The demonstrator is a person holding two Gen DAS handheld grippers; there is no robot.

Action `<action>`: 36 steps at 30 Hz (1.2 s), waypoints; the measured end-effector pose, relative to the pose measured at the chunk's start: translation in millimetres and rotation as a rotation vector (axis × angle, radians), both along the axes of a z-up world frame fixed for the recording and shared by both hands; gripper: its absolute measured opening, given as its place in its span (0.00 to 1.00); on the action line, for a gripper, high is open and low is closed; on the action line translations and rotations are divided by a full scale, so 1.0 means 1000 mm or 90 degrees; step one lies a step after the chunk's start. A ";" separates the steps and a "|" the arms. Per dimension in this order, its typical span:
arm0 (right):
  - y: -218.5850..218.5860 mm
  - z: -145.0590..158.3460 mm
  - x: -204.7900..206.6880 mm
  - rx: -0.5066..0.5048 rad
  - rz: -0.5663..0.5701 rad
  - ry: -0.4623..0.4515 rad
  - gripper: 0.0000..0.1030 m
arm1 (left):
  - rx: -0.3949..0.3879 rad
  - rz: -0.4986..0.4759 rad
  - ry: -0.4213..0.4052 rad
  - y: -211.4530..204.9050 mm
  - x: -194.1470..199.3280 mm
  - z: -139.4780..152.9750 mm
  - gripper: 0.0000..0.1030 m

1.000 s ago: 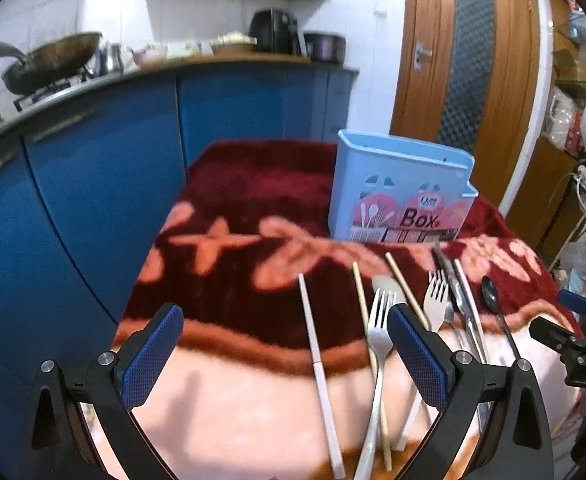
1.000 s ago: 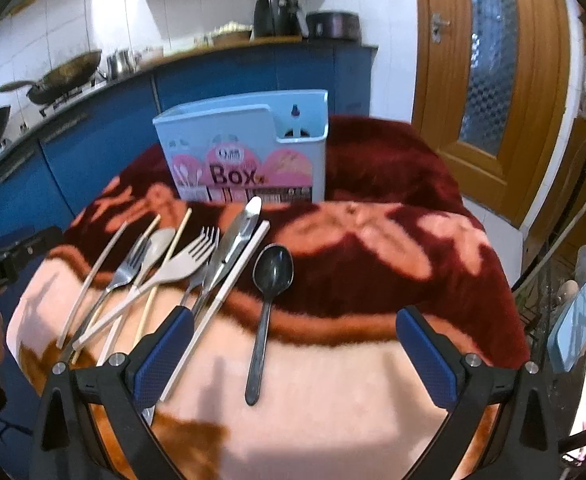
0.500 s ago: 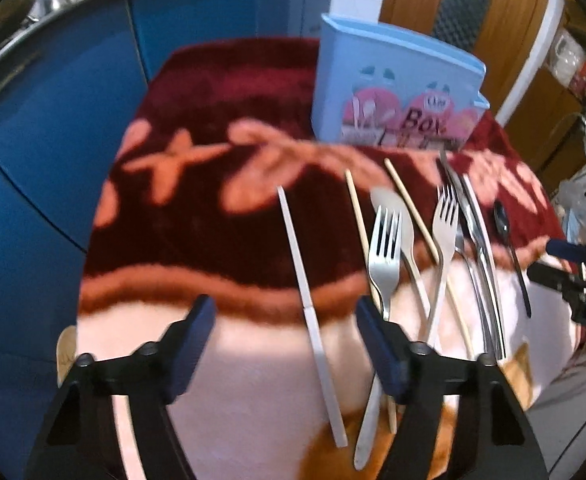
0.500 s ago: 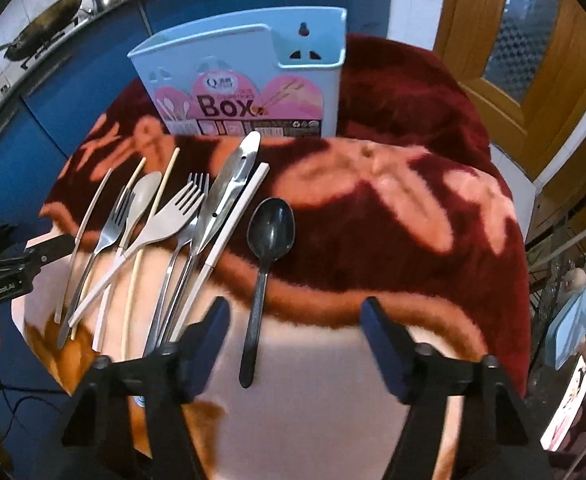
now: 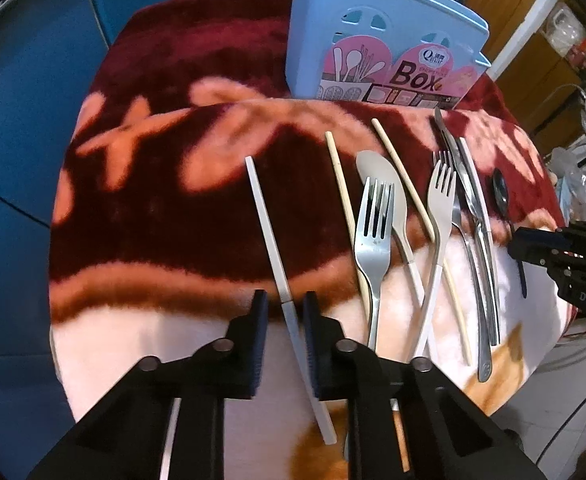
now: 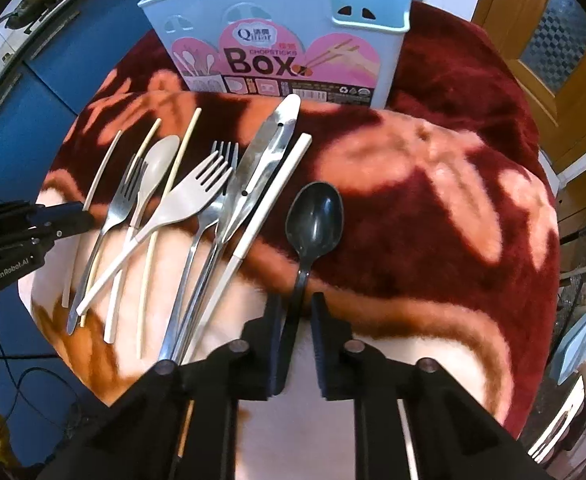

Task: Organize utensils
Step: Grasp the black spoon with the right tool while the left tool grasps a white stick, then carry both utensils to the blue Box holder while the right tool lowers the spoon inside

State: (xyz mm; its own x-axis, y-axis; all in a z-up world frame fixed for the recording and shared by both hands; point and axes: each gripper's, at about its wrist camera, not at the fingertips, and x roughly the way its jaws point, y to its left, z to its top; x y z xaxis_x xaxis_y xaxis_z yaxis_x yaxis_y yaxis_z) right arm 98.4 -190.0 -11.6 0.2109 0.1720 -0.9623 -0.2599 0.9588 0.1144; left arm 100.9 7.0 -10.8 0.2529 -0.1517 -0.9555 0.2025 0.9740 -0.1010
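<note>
Our utensils lie in a row on the blanket (image 5: 141, 184) in front of the blue box (image 6: 285, 36). Farthest left of the box lies the white chopstick (image 5: 271, 236); our left gripper (image 5: 285, 312) has its jaws closing around its shaft. At the row's right end, in front of the box, lies the black spoon (image 6: 313, 220); our right gripper (image 6: 296, 312) has its jaws closing around its handle. Forks (image 5: 375, 232), a knife (image 6: 259, 164) and more chopsticks lie between.
</note>
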 end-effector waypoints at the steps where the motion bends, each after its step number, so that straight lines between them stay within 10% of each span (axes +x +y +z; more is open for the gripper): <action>1: -0.002 -0.002 0.001 0.010 -0.001 0.010 0.11 | -0.003 -0.001 0.009 0.000 0.001 -0.001 0.12; 14: -0.011 -0.007 -0.003 0.065 -0.025 -0.031 0.05 | -0.057 0.032 -0.012 0.014 0.004 -0.004 0.07; 36: -0.034 0.025 -0.068 0.177 -0.082 -0.335 0.04 | -0.168 0.048 -0.288 0.016 -0.048 0.049 0.05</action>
